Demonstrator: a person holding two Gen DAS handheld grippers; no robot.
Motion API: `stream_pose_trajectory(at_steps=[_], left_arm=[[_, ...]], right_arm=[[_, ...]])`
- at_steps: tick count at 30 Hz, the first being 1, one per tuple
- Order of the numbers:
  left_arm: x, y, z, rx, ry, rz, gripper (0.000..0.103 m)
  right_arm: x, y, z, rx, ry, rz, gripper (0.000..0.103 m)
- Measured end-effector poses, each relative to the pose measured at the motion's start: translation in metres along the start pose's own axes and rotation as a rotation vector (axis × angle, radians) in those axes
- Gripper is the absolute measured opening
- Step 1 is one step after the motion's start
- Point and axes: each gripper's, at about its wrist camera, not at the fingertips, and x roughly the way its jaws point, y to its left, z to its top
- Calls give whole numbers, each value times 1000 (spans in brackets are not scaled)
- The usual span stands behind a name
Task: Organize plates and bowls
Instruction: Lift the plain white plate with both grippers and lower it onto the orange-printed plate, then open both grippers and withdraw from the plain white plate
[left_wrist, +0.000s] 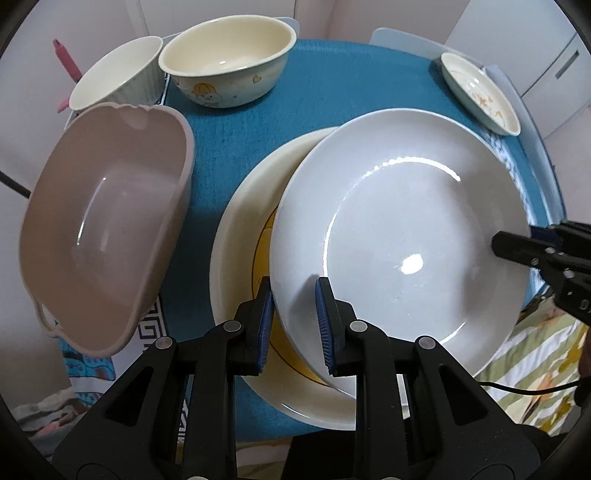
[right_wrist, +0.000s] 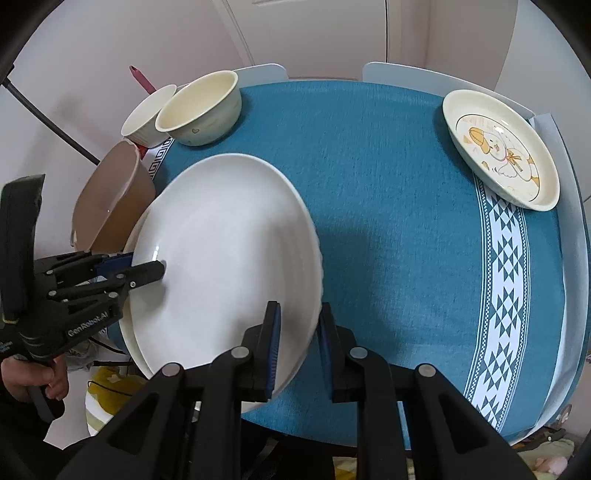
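Note:
A large white plate (left_wrist: 406, 229) (right_wrist: 221, 251) is held tilted between both grippers. It sits just above a cream plate with a yellow cartoon (left_wrist: 240, 236), whose rim shows beneath it (right_wrist: 129, 332). My left gripper (left_wrist: 294, 325) is shut on the white plate's near rim, one blue pad above and one below. In the right wrist view the left gripper (right_wrist: 147, 267) is clamped on the plate's left edge. My right gripper (right_wrist: 299, 343) is shut on the opposite rim. The right gripper (left_wrist: 513, 247) reaches in from the right edge of the left wrist view.
A pinkish-beige basin (left_wrist: 107, 229) (right_wrist: 110, 199) stands left of the plates. Behind it are a white ribbed bowl (left_wrist: 118, 74) (right_wrist: 147, 114) and a cream cartoon bowl (left_wrist: 229, 62) (right_wrist: 199, 107). A small cartoon plate (left_wrist: 480, 92) (right_wrist: 502, 147) lies far right on the teal tablecloth (right_wrist: 388, 184). A hand (right_wrist: 37, 380) holds the left gripper.

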Motion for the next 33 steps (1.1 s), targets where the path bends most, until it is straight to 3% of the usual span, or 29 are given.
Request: stream_pose_trajectory(at_steps=[8, 17, 29, 33], left_arm=[[-2, -11, -4, 61, -21, 87, 20], [-9, -32, -9, 179, -72, 254, 20], [-13, -38, -14, 224, -109, 347, 20], [-14, -44, -17, 245, -104, 320, 20]], right_arm=[[0, 2, -1, -17, -7, -11, 18], [5, 4, -4, -27, -12, -18, 18], [12, 19, -8, -63, -16, -35, 18], [14, 29, -6, -92, -9, -34, 18]])
